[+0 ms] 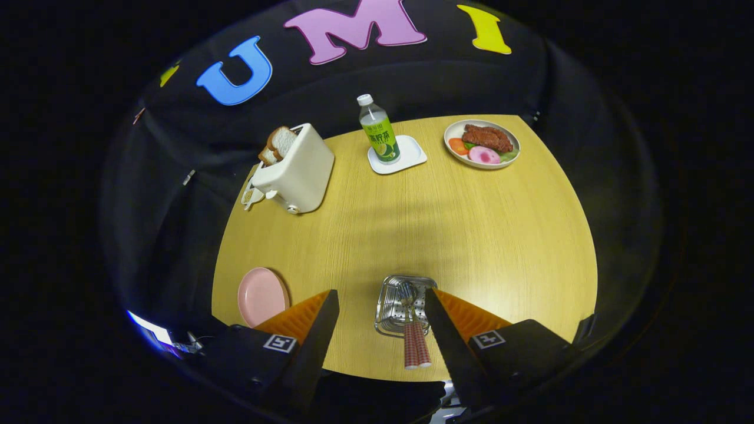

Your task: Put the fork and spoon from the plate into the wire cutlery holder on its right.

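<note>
Table [471, 235]: cutlery [412, 335] in holder [390, 306], jaws apart.

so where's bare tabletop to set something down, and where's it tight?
Biggest free patch: mid-table, bordered by toaster, bottle on its coaster, food plate and wire holder. Table's right side is also bare. Tight near the open fingers: cutlery in the holder, pink plate alongside.

A pale wood-grain table [471, 235] with a matt finish is seen. The cutlery holder [392, 303] is of shiny metal, and the handles of the fork and spoon [415, 344] are checked (material unclear). The pink plate [261, 296] looks smooth, the toaster [300, 171] smooth plastic.
</note>
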`<action>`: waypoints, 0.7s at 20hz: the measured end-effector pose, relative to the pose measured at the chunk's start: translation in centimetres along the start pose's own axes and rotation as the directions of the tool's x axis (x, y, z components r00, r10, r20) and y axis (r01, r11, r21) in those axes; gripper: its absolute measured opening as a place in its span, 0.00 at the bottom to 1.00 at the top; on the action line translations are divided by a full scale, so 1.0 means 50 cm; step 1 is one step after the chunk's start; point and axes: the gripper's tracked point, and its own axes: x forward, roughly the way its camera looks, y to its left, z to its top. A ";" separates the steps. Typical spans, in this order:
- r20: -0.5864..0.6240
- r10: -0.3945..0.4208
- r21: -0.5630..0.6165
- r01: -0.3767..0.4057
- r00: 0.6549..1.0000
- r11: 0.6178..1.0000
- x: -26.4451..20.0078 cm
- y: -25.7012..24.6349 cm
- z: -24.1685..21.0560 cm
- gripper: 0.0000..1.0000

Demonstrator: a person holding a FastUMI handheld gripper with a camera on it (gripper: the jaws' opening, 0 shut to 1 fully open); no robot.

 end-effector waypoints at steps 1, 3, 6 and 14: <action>0.027 0.001 -0.018 -0.001 1.000 1.000 -0.002 0.001 0.004 0.95; 0.080 0.009 -0.041 -0.006 0.997 0.999 -0.014 -0.001 0.017 0.97; 0.153 0.042 -0.062 -0.033 0.987 0.998 -0.044 0.006 0.040 0.98; 0.359 0.126 -0.165 -0.070 0.925 0.984 -0.164 0.007 0.128 0.98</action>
